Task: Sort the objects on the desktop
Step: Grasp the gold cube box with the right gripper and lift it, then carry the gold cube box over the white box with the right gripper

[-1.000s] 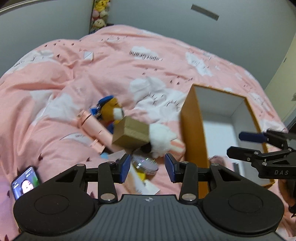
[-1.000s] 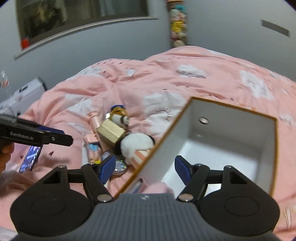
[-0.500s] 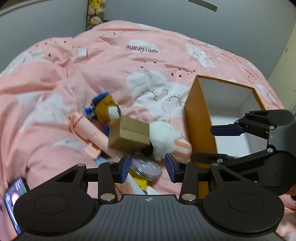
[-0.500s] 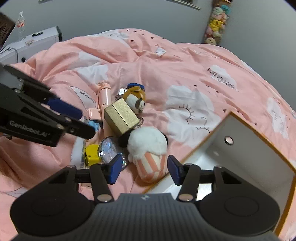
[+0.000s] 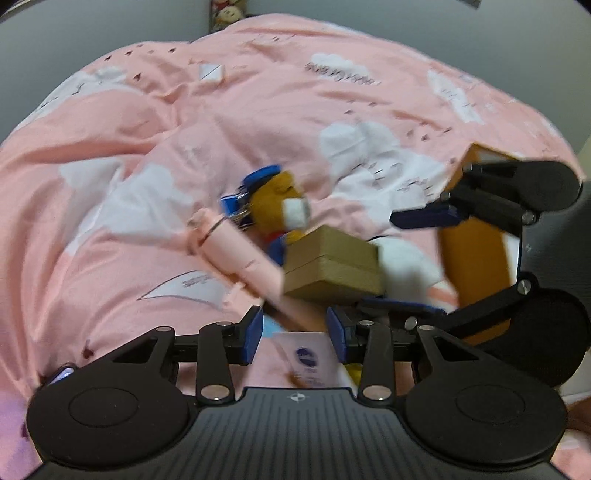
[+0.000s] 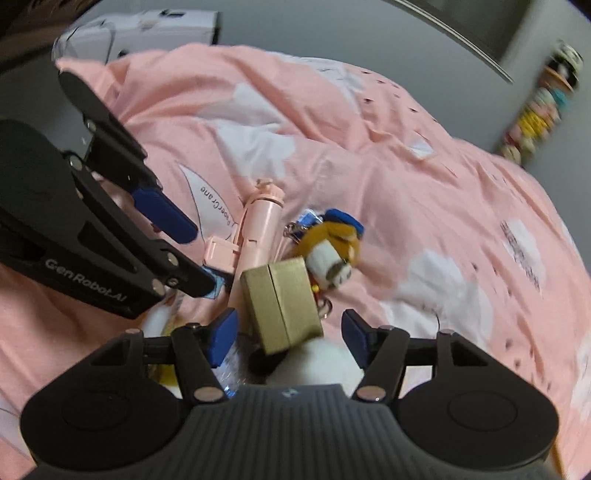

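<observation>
A pile lies on the pink duvet (image 5: 110, 221): a gold box (image 6: 280, 306), a pink selfie stick (image 6: 258, 225), an orange plush keychain (image 6: 332, 251) and a white plush (image 6: 314, 365). My right gripper (image 6: 289, 332) hovers close over the pile with its jaws opening. The gold box (image 5: 332, 266) stands between its fingers, untouched. My left gripper (image 5: 294, 332) is open with its jaws closing slightly. It hangs above a white tube (image 5: 306, 358) beside the selfie stick (image 5: 236, 254). The orange box (image 5: 476, 258) stands to the right, behind the right gripper.
A phone (image 5: 61, 373) peeks out at the lower left edge. A round clear item (image 6: 229, 369) and something yellow (image 5: 354, 369) lie under the pile. A white appliance box (image 6: 147, 29) sits beyond the bed, and a column of plush toys (image 6: 535, 110) hangs on the wall.
Both grippers have come down closer to the pile. The right one swung left and rolled, so the orange box left its view. The phone slid towards the left view's edge.
</observation>
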A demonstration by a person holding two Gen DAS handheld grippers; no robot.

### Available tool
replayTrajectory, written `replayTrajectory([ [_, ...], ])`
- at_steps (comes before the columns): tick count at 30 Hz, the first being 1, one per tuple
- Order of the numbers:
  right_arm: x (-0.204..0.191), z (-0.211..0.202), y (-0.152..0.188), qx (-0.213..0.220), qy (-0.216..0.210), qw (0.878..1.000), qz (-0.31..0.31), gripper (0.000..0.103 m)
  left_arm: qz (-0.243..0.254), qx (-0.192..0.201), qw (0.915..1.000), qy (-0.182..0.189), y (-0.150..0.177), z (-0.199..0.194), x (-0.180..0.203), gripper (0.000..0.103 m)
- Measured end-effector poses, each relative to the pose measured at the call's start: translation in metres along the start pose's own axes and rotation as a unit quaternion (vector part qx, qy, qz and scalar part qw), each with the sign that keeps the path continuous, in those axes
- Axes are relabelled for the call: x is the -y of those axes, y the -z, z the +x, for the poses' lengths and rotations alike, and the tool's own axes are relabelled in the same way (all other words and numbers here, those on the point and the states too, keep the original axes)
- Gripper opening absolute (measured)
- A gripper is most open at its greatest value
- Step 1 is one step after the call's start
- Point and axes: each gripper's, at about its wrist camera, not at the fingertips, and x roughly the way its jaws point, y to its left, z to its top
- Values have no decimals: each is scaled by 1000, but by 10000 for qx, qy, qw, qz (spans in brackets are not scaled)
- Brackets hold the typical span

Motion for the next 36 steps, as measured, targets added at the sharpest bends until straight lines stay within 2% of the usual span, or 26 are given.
replayTrajectory([
  [4,2,17,-7,-49,-84,9997,-232,64,-100,-243,9994,-216,0,7,-11,42],
  [6,3,23,-8,-97,-171,9996,-192,62,-160,-310,9992,-204,1,8,-17,42],
  [7,4,25,-9,-133,-226,9995,-166,62,-179,-297,9993,-161,1,8,-19,42],
  [9,4,28,-8,-204,-313,9993,-99,51,-130,-216,9996,-107,1,5,-18,42],
  [11,4,28,-7,-243,-286,9993,-44,50,30,-90,9999,-63,0,1,-14,41],
  [15,11,17,-2,-194,-362,9982,431,49,409,10,9991,125,-4,-4,-3,42],
  [19,29,-14,5,84,-241,9926,1188,49,487,-116,9975,505,-11,-1,1,42],
  [22,45,-48,17,370,-71,9833,1783,48,421,-283,9960,738,-17,9,3,42],
  [26,66,-99,44,759,165,9621,2615,48,267,-814,9893,1184,-27,36,7,45],
  [31,73,-158,85,1097,677,9349,3305,48,-175,-1565,9819,1054,-35,73,5,46],
  [36,67,-187,120,1041,1077,9159,3725,48,-706,-2057,9672,1313,-34,95,-6,47],
])
